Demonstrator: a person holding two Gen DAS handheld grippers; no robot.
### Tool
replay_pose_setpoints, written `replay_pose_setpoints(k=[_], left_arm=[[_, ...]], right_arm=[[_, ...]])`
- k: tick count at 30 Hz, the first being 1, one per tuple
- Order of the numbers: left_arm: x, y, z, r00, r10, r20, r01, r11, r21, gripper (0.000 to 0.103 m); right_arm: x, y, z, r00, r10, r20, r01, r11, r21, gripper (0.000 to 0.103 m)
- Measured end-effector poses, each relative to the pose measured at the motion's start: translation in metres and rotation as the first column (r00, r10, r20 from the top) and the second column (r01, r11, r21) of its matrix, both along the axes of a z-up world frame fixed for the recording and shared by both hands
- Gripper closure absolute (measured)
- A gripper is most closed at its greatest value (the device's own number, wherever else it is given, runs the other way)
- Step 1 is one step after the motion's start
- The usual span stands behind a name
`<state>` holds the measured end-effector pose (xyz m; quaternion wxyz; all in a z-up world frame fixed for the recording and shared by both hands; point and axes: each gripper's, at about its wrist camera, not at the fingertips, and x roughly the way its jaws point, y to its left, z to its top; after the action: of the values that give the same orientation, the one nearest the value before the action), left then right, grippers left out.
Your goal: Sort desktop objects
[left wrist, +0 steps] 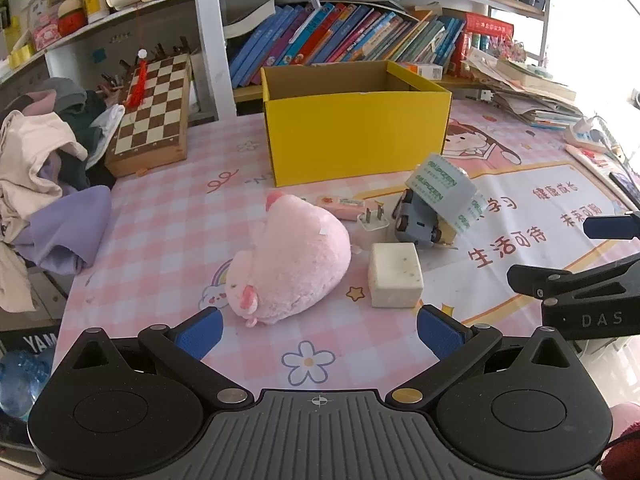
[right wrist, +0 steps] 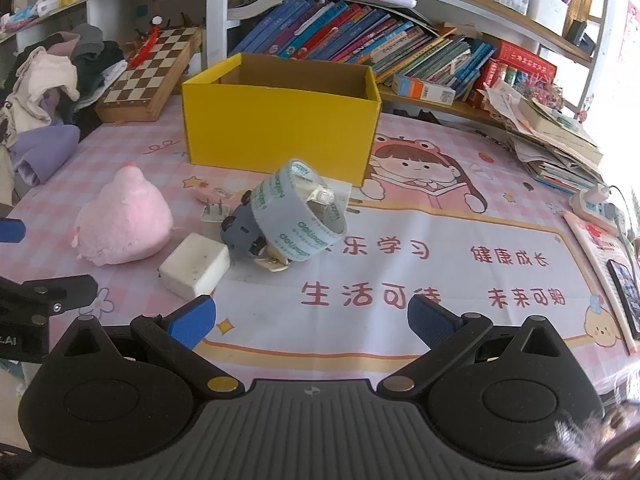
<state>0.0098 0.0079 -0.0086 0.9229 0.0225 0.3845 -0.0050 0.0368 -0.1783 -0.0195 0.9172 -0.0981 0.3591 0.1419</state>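
Ahead of the left gripper (left wrist: 319,330), whose jaws stand wide and empty, the pink plush (left wrist: 290,258) lies on the worktop (left wrist: 160,220), long axis slanting away. Beyond it stands the yellow box (left wrist: 356,128). Right gripper (right wrist: 311,318), equally spread, faces the tape roll (right wrist: 298,210).

black left gripper (left wrist: 319,330), blue pads (left wrist: 200,332)

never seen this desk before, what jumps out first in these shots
The open yellow box stands at the back of the pink mat, in front of the bookshelf. Before it lies a pink plush toy, with a tape roll propped on a toy car to its right.
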Motion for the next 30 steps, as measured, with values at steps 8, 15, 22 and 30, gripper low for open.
replay_pose_setpoints(k=[8, 15, 22, 30], left_arm=[[0.0002, 0.0001, -0.0005, 1.000, -0.019, 0.001, 0.019, 1.000, -0.008, 0.000], [-0.0003, -0.0003, -0.0007, 0.999, -0.032, 0.006, 0.032, 0.999, -0.011, 0.000], [0.0002, 0.0002, 0.0000, 0.999, -0.029, 0.014, 0.029, 1.000, -0.007, 0.000], [0.0022, -0.0001, 0.0014, 1.000, -0.018, 0.022, 0.018, 1.000, 0.002, 0.000]], right_arm=[[-0.0003, 0.0016, 0.0017, 1.000, 0.010, -0.009, -0.010, 1.000, 0.005, 0.000], [-0.0012, 0.0027, 0.0036, 1.000, 0.019, -0.010, -0.019, 1.000, 0.013, 0.002], [-0.0029, 0.0034, 0.0059, 1.000, 0.026, 0.004, -0.026, 1.000, 0.017, 0.003], [-0.0009, -0.0013, 0.0055, 1.000, -0.007, 0.005, 0.007, 1.000, 0.006, 0.003]])
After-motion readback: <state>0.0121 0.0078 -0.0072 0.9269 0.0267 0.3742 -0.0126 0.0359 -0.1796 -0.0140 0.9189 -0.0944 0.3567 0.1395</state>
